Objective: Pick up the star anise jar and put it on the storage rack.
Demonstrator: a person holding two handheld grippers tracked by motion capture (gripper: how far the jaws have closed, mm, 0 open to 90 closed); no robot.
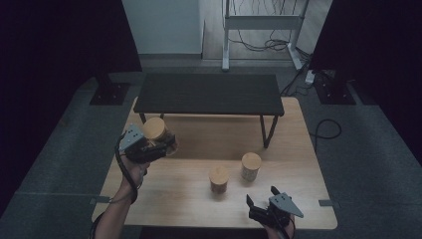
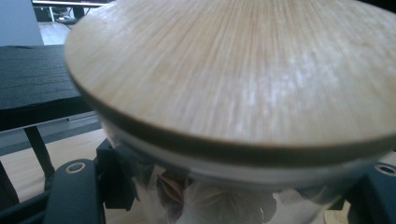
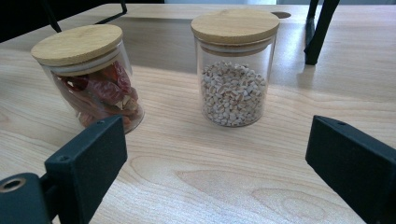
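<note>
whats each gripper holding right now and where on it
Left hand-held gripper clamps a glass jar by its body, just under the wooden lid. Right hand-held gripper holds nothing.

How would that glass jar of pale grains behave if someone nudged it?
The jar of pale grains looks squat and stands on a flat base, so it would probably slide on the table, not tip. Smooth glass walls may be slippery. The wooden lid might lift off.

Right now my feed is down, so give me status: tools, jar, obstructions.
Left tool shut on lidded jar, held above table. Right tool open, low at near edge. Chili jar and grain jar stand ahead of it, untouched.
</note>
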